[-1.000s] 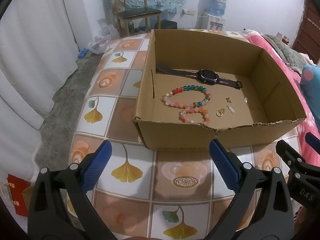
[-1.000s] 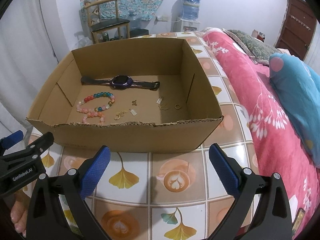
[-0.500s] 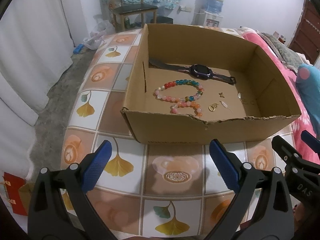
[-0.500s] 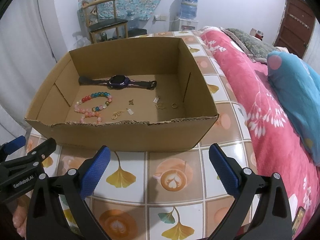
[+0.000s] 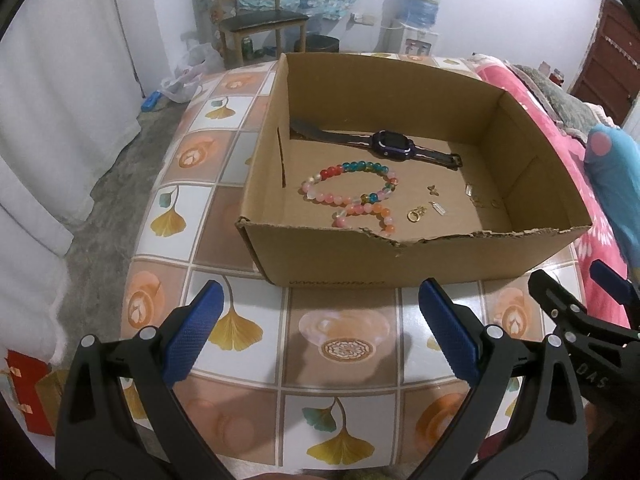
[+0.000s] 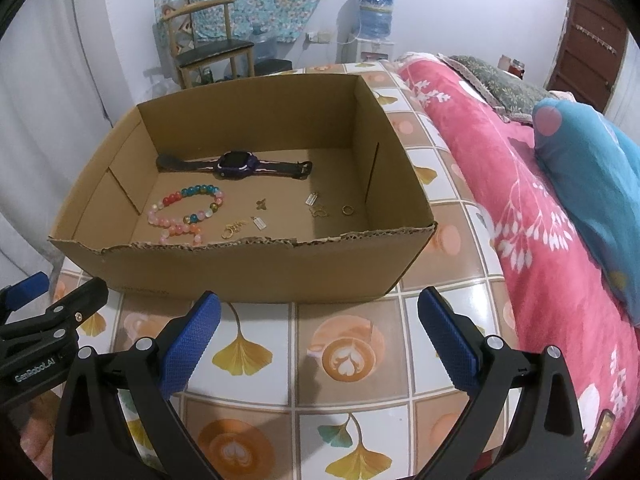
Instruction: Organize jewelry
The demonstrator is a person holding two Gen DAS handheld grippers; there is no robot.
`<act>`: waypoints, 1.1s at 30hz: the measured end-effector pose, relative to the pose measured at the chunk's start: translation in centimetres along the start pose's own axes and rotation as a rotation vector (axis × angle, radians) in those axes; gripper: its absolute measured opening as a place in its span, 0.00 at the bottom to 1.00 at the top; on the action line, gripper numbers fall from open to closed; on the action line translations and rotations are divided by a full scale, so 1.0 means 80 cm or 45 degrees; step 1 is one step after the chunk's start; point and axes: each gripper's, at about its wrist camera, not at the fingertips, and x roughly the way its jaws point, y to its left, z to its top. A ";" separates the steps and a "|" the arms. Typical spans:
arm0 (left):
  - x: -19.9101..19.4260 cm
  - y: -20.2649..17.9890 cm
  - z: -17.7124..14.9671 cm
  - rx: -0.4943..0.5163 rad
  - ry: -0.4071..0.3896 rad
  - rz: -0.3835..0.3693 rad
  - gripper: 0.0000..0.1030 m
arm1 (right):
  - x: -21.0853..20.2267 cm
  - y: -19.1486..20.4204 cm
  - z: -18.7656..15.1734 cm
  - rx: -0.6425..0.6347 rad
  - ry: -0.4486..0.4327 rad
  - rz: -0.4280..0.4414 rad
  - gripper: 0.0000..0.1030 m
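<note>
An open cardboard box (image 5: pixel 340 258) (image 6: pixel 280 268) stands on the tiled table. Inside lie a dark watch (image 5: pixel 390 143) (image 6: pixel 236 165), a multicoloured bead bracelet (image 5: pixel 348 184) (image 6: pixel 186 206), a pink-orange bead bracelet (image 5: pixel 366 214) (image 6: pixel 180 232), and small gold pieces: a ring charm (image 5: pixel 416 214) (image 6: pixel 232 230), a butterfly (image 5: pixel 432 189) (image 6: pixel 262 203), a tag (image 5: pixel 437 207) (image 6: pixel 259 222) and rings (image 6: pixel 347 210). My left gripper (image 5: pixel 320 300) and right gripper (image 6: pixel 320 304) are open and empty, in front of the box's near wall.
The table (image 5: pixel 224 208) has a ginkgo and coffee tile pattern. A bed with a pink blanket (image 6: pixel 520 184) and blue pillow (image 6: pixel 592 168) lies to the right. A chair (image 5: pixel 256 24) and water dispenser (image 5: pixel 416 12) stand at the back wall. White curtains (image 5: pixel 60 80) hang left.
Both grippers have drawn back from the box and a little upward; the box looks smaller and farther in both views. Nothing in the box moved.
</note>
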 end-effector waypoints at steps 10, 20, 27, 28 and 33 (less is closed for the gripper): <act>-0.003 -0.005 0.005 0.019 0.003 0.036 0.92 | 0.006 0.009 -0.008 0.006 -0.002 0.048 0.93; -0.002 -0.005 0.008 0.023 0.008 0.055 0.92 | 0.013 0.002 -0.007 0.032 -0.005 0.051 0.93; 0.003 -0.001 0.008 0.016 0.027 0.057 0.92 | 0.016 0.003 -0.003 0.040 -0.001 0.046 0.93; 0.004 0.001 0.008 0.014 0.028 0.056 0.92 | 0.016 0.004 -0.003 0.036 -0.004 0.045 0.93; 0.007 0.005 0.009 0.003 0.037 0.051 0.92 | 0.016 0.007 -0.002 0.031 -0.006 0.041 0.93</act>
